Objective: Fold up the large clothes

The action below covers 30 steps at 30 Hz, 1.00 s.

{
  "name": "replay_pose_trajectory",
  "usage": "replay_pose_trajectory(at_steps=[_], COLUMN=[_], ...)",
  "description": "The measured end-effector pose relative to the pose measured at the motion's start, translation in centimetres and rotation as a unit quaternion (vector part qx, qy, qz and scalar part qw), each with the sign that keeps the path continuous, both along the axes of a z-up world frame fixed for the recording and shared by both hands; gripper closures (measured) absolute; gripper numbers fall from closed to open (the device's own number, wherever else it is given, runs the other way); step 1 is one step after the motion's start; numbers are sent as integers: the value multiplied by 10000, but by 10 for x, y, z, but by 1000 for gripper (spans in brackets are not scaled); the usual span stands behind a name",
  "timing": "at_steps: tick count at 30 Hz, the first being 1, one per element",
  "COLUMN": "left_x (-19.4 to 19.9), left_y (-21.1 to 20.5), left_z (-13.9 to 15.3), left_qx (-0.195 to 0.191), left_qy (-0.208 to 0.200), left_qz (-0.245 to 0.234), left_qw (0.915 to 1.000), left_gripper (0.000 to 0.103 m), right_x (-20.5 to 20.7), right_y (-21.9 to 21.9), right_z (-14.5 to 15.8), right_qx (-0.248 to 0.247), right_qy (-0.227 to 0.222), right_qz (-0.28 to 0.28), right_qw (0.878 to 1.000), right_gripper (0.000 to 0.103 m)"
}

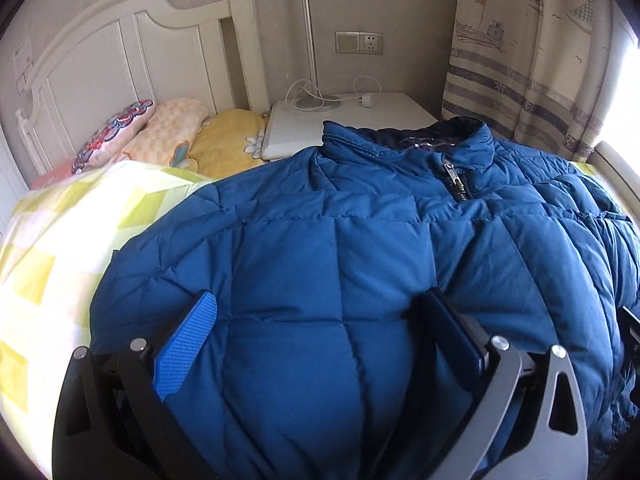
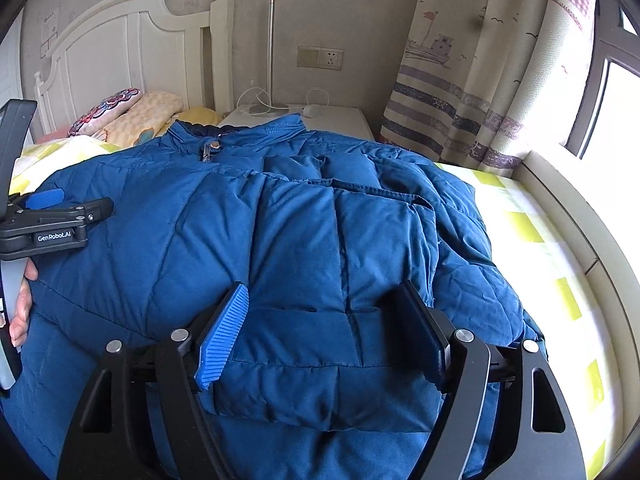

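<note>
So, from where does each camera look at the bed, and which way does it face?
Left wrist: sits on the left gripper, over the blue jacket, facing the headboard; both fingers show, open.
Right wrist: sits on the right gripper, over the jacket's folded sleeve, facing the same way; its open fingers, the left gripper and a hand show.
Shared: jacket, zipper, headboard, lamp, curtain.

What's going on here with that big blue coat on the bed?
A person is folding a blue puffer jacket laid out on the bed, working with a handheld gripper in each hand. The jacket is zipped, collar toward the headboard, with one sleeve folded across its front. Both the left gripper and the right gripper are open over the jacket's lower part, gripping nothing yet.
</note>
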<state>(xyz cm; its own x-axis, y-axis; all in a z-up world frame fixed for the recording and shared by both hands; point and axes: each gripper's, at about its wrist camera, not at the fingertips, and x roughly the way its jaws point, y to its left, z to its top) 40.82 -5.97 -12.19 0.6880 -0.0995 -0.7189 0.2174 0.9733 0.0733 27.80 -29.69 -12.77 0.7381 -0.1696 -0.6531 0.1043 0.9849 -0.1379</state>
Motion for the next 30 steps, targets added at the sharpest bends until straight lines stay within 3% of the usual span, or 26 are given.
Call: replay_pose_trajectory(at_steps=[2, 6, 8, 13, 16, 18, 22, 24, 27, 30], left_x=[1, 0, -2, -2, -2, -3, -4, -12, -21, -12], left_y=[-1, 2, 3, 3, 4, 4, 4, 8, 36, 74], left_z=[-1, 1, 1, 1, 1, 1, 2, 9, 30, 31], left_qx=[1, -36, -32, -55, -62, -94, -73, -94, -545, -1103], left_qy=[1, 4, 3, 4, 6, -7, -65, -330, -762, -546], left_qz=[1, 6, 4, 4, 3, -6, 19, 98, 407, 943], left_qw=[10000, 10000, 10000, 10000, 10000, 10000, 10000, 9994, 9948, 9879], left_gripper=[2, 2, 2, 2, 2, 2, 2, 2, 2, 3], right_x=[-7, -37, -35, 26, 71, 92, 90, 91, 90, 91], right_y=[-4, -10, -5, 28, 33, 33, 25, 27, 27, 27], right_z=[5, 34, 49, 61, 37, 2, -3, -5, -5, -7], right_qx=[128, 434, 436, 20, -91, -336, -121, -127, -131, -125], right_qy=[-207, -1230, -1391, -728, -96, 353, 296, 307, 311, 306], right_qz=[-37, -266, -189, 285, 211, 201, 255, 250, 244, 241], right_qw=[9997, 9911, 9891, 9969, 9997, 9986, 9992, 9991, 9991, 9992], right_gripper=[30, 29, 29, 29, 29, 25, 25, 25, 25, 24])
